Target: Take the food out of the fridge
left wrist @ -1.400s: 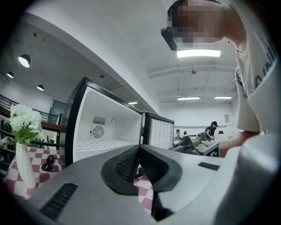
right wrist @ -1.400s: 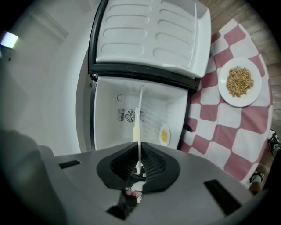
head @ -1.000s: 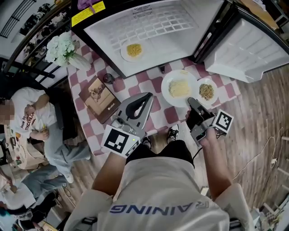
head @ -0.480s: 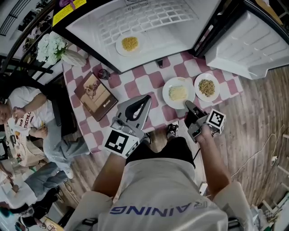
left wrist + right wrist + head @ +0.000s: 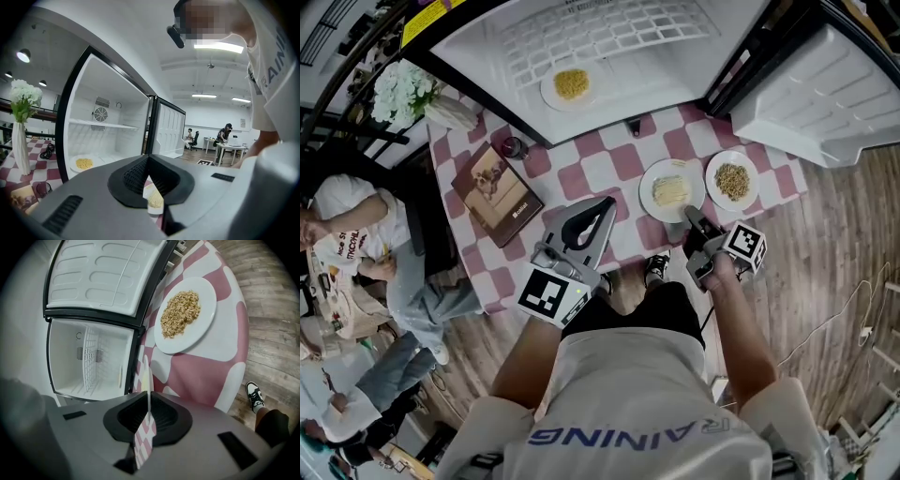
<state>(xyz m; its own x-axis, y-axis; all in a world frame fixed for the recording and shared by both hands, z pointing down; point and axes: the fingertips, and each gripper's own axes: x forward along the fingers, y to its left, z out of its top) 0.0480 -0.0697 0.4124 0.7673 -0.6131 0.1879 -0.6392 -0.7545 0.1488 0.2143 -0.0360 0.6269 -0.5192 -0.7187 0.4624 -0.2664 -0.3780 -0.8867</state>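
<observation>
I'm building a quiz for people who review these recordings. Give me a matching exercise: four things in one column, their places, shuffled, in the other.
Things:
1. plate of yellow noodles
2. plate of brown grains
3. plate of pale food
4. book

Places:
A. rim clamped in the right gripper
B. on the table, near the vase
C. inside the fridge
D. on the table, nearest the open fridge door

Pairs: 1-C, 2-D, 3-A, 4-B

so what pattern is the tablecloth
The tablecloth is a pink-and-white check, and it shows best in the head view.
</observation>
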